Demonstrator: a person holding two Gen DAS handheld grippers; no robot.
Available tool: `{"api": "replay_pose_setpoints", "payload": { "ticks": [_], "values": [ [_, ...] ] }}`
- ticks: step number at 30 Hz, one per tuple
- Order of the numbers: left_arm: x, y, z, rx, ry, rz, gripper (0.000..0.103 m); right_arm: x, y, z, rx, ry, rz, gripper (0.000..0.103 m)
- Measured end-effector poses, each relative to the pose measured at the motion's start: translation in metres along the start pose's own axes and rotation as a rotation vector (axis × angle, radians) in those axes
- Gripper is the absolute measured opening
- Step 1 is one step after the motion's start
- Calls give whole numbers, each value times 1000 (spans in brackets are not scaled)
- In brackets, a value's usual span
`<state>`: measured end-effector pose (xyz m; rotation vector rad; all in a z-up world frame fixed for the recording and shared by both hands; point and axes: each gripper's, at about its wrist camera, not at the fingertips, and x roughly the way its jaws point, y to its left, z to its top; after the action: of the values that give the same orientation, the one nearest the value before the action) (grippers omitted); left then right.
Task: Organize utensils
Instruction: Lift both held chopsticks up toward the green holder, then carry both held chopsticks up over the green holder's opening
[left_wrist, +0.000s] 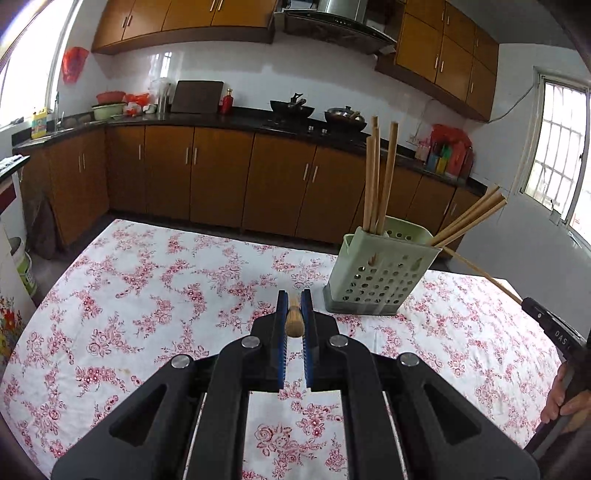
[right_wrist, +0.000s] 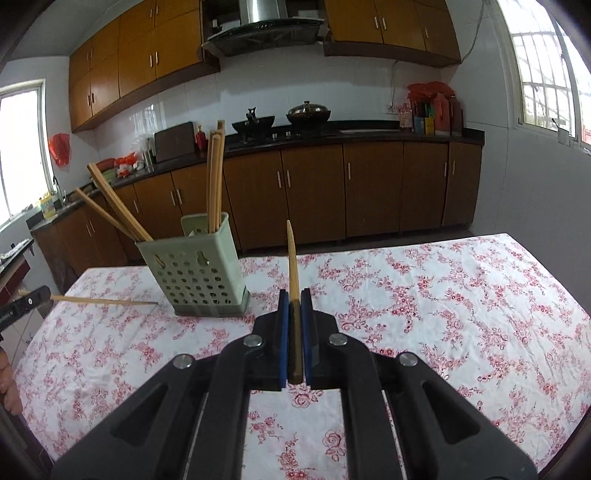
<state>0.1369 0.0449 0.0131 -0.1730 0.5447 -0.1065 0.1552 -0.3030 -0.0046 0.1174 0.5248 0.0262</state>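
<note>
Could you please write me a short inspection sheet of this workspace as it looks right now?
Surface: table under white cloth with red floral print, no spills seen.
Job's things: pale green perforated plastic utensil holder upright, wooden chopsticks standing and leaning inside.
Clutter: nothing seen on the table.
Tongs: left tongs shut on a wooden chopstick; right tongs shut on another chopstick.
Cables: nothing seen.
Surroundings: brown wooden kitchen cabinets, two black pans on the hob.
</note>
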Motion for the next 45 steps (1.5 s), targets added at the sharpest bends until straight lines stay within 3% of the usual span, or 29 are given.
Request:
{"api": "replay_pose_setpoints", "payload": {
  "ticks": [14, 27, 29, 30, 32, 34, 45],
  "values": [
    [0, 0, -8, -2, 14, -7, 7, 70, 1, -83, -29, 306, -32, 8],
    [0, 0, -11, -3, 21, -12, 7, 59, 6, -100, -50, 324, -28, 20],
    [0, 1, -11, -4, 21, -13, 7, 65, 8, -105, -71, 351, -42, 20],
    [0, 1, -11, -4, 21, -13, 7, 63, 8, -105, -71, 348, -37, 11],
    [0, 1, -11, -5, 21, -13, 7, 62, 8, -104, -62, 356, -27, 8],
    [0, 1, -11, -4, 19, -13, 7, 57, 6, -100, -58, 338, -23, 7],
    [-3, -1, -7, -5, 4, -12, 7, -5, -6, -31, 16, 39, -6, 8]
  ]
}}
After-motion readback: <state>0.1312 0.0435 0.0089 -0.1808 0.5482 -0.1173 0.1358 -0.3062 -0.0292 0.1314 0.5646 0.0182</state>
